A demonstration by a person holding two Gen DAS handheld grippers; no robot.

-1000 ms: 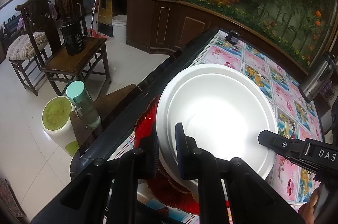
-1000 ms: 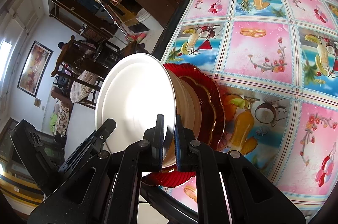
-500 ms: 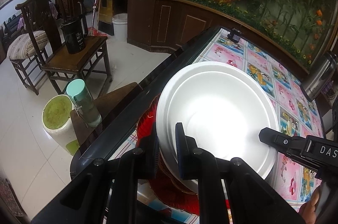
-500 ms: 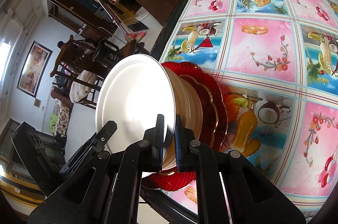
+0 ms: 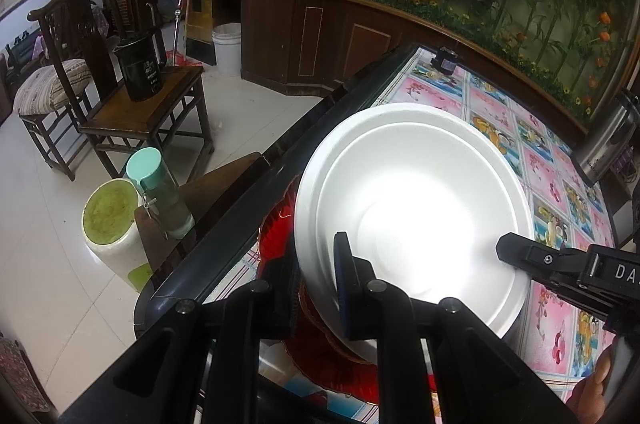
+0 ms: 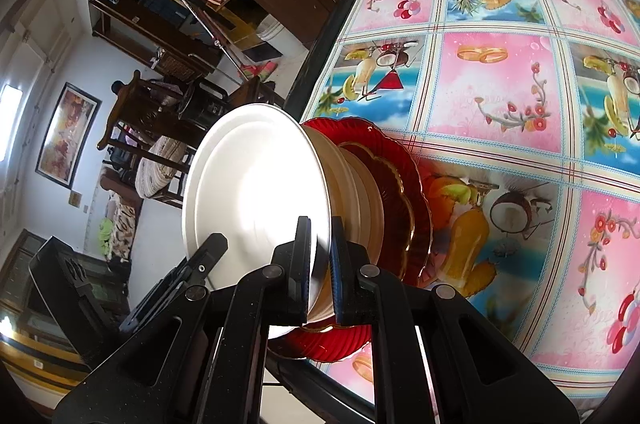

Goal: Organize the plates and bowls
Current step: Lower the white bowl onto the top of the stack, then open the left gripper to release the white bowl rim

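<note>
White bowl point(image 6: 256, 192) sits mouth-up atop red plates point(image 6: 404, 184).

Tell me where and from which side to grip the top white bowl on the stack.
Take the white bowl by its thin rim, one finger inside and one under the lip, from the table-edge side, where the right gripper already pinches it. The flared rim overhangs the red plates below, leaving finger room underneath.

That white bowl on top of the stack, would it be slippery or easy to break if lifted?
Probably slippery: the white bowl has a glossy glare, and each gripper takes only its thin rim. Likely rigid and breakable, looking like glazed ceramic. It might rock, perched on a stack over red plates.
</note>
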